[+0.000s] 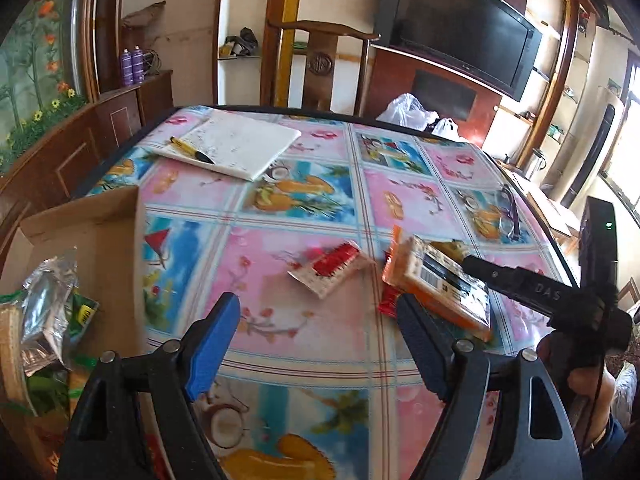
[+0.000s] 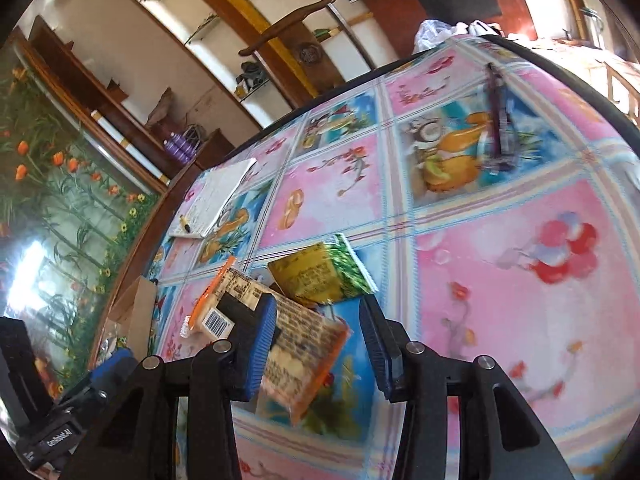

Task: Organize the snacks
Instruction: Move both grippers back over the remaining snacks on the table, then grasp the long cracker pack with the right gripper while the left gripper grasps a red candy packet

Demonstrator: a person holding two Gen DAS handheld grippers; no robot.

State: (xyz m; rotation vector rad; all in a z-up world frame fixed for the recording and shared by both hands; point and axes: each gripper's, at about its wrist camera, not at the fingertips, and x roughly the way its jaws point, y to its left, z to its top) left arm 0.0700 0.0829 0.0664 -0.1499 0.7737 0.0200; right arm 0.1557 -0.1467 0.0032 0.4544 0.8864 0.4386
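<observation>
An orange-edged cracker pack (image 1: 440, 280) lies on the flowered tablecloth (image 1: 304, 216), right of a small red-and-white packet (image 1: 332, 268). My left gripper (image 1: 320, 340) is open and empty, hovering near the table's front, short of both. In the right wrist view the same orange pack (image 2: 296, 356) lies between my right gripper's (image 2: 316, 344) open fingers, with a yellow-green packet (image 2: 320, 276) just beyond it. A cardboard box (image 1: 92, 236) with foil and green snack bags (image 1: 48, 312) stands at the left edge.
A white notepad (image 1: 236, 148) with a yellow pen (image 1: 192, 150) lies at the far left. Purple-framed glasses (image 1: 510, 212) lie at the right. A wooden chair (image 1: 320, 64) and white plastic bags (image 1: 408, 110) stand beyond the far edge.
</observation>
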